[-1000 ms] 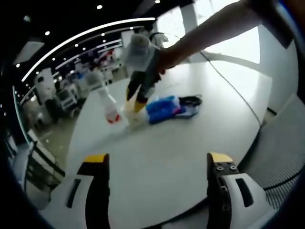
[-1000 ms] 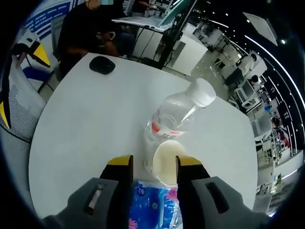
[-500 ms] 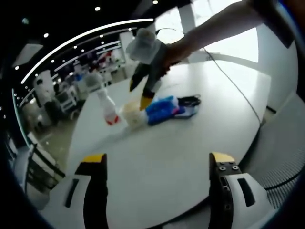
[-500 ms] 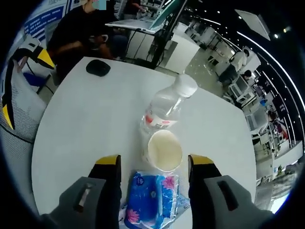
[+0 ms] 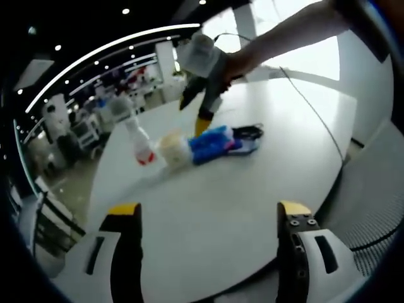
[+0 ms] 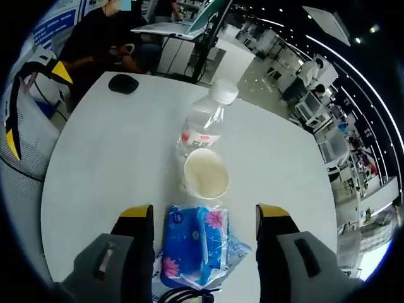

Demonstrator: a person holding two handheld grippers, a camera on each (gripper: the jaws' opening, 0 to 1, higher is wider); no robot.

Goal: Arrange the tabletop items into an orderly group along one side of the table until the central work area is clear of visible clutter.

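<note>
On the white round table (image 6: 95,170), a clear water bottle (image 6: 203,120), a paper cup (image 6: 205,173) and a blue tissue pack (image 6: 194,245) sit in a close row, cup touching bottle, pack just beside the cup. The right tongs (image 6: 205,218) hang spread and empty above the tissue pack. A black mouse (image 6: 123,83) lies near the far edge. The left tongs (image 5: 208,211) are spread wide, empty, over bare table near its near edge.

Smooth matt white table (image 6: 113,158), clear glossy plastic bottle (image 6: 201,123), crinkly shiny blue plastic tissue pack (image 6: 194,243), cream cup (image 6: 205,173), possibly paper, matt black mouse (image 6: 123,83)
</note>
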